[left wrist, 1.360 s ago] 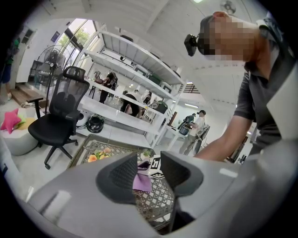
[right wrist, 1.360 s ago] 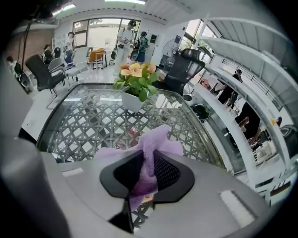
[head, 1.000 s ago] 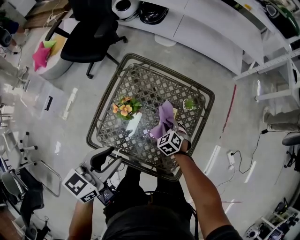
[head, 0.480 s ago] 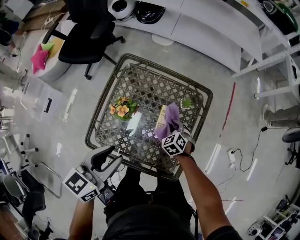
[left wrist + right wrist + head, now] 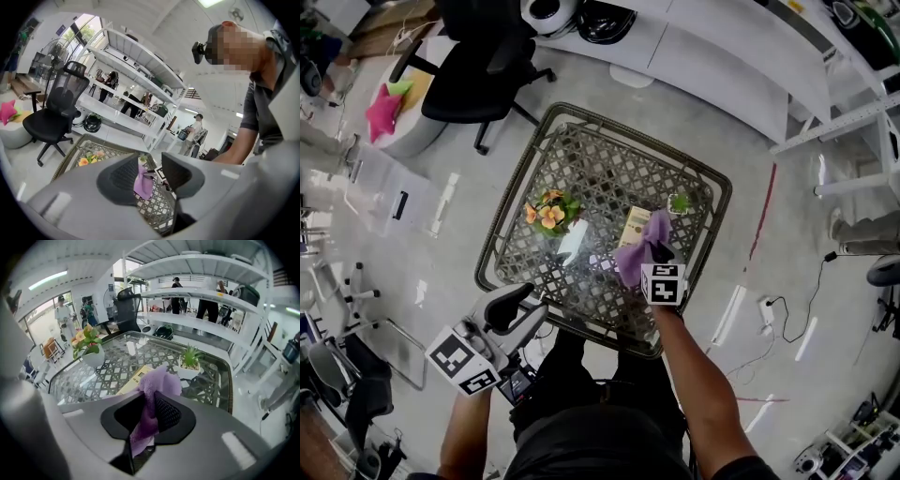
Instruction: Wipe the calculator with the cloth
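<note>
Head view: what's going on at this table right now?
A person stands at the table with a gripper in each hand. The right gripper is shut on a purple cloth, which hangs over the calculator's near end; whether it touches is unclear. The left gripper is open and empty, held off the table's near left corner.

Head view: overhead, looking steeply down, table centred at mid range. Left gripper camera: low, off the table's 7 o'clock edge, facing across it. Right gripper camera: close above the 4 o'clock corner. All three views share the cloth.
</note>
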The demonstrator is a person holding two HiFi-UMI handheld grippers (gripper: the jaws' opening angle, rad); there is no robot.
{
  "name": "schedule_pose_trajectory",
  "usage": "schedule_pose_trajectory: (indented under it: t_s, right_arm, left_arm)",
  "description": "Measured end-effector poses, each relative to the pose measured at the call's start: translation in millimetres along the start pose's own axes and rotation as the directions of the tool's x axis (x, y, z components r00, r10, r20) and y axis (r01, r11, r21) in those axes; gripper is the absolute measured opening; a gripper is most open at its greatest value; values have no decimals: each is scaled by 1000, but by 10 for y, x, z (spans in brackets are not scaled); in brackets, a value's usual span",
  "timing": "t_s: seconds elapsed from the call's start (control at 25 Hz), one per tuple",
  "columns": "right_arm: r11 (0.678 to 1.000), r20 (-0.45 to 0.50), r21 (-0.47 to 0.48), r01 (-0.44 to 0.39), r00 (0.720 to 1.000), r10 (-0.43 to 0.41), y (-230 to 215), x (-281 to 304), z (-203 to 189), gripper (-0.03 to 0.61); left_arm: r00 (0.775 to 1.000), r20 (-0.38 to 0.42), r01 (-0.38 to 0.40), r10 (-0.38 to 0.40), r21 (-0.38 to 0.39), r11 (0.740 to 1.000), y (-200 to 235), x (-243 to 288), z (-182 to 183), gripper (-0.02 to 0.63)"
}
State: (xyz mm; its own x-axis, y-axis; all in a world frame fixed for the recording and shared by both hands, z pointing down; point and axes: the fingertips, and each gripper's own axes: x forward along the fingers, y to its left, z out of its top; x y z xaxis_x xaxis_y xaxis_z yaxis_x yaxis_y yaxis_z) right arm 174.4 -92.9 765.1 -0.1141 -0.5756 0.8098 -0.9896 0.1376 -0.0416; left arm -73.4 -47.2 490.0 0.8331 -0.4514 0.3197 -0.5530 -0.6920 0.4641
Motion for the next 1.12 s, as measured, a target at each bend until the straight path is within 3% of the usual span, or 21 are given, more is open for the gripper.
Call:
schedule_pose_trajectory:
  t_s: [0.12, 0.4, 0.56, 0.64, 0.8, 1.0, 1.12]
  right_arm:
    - [1000, -8, 24, -5, 1000, 5, 54, 10, -14, 63]
    - [995, -35, -87, -44, 999, 41, 327, 74, 66, 63]
    - [984, -77, -135, -120, 991, 111, 601, 132, 47, 63]
    - [971, -93, -172, -165, 984, 150, 750, 139, 46, 63]
    - [939, -71, -296, -175, 984, 161, 926, 72, 129, 63]
    - [874, -75, -460, -158, 988, 139, 991, 49, 36, 63]
    - [858, -97, -493, -146, 989, 113, 960, 28, -75, 63]
  left_arm:
    - [1000, 2, -6, 6, -1, 1000, 53, -28, -22, 161]
    - [999, 27, -31, 32, -11, 999, 195, -148, 15, 161]
    - [998, 36, -44, 44, -13, 999, 231, -240, 20, 161]
    - [998, 38, -49, 50, -16, 999, 242, -284, 13, 161]
    - [997, 46, -60, 61, -19, 998, 268, -371, 5, 161]
    - [996, 59, -69, 70, -20, 997, 297, -441, 18, 161]
    - [995, 64, -72, 73, -20, 997, 300, -493, 32, 161]
